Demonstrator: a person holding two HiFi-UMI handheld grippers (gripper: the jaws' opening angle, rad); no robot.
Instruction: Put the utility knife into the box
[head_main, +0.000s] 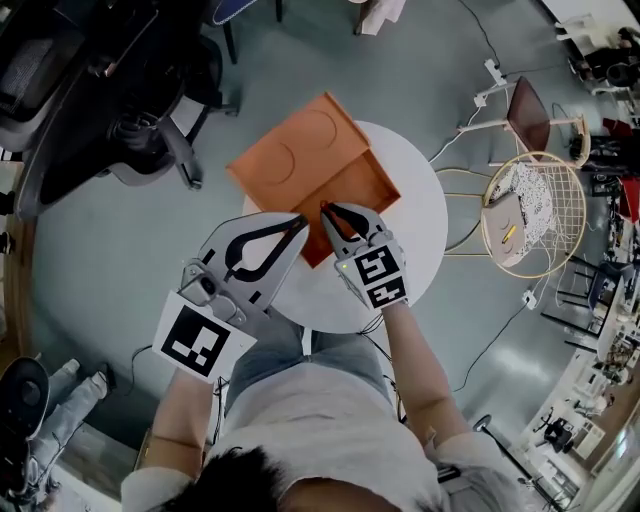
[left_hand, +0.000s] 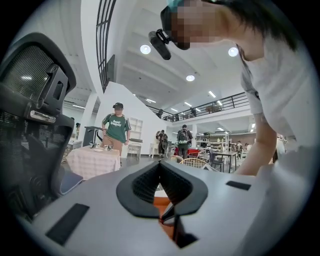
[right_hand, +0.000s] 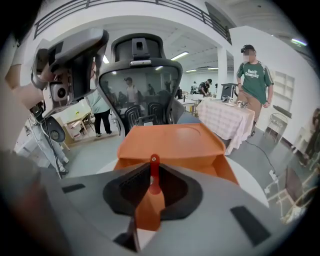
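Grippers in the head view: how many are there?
2. The left gripper, shut and empty, by the box; the right gripper next to it, holding the utility knife.

Bright, even light from round ceiling lamps (left_hand: 145, 49); soft shadows, strong fisheye bending, black corners in both gripper views.

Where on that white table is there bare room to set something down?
The table is bare on its right, between the orange box and the rim. The left is crowded: the box's open lid overhangs that edge, and the left gripper and right gripper, which holds the utility knife, meet at the box's near corner.
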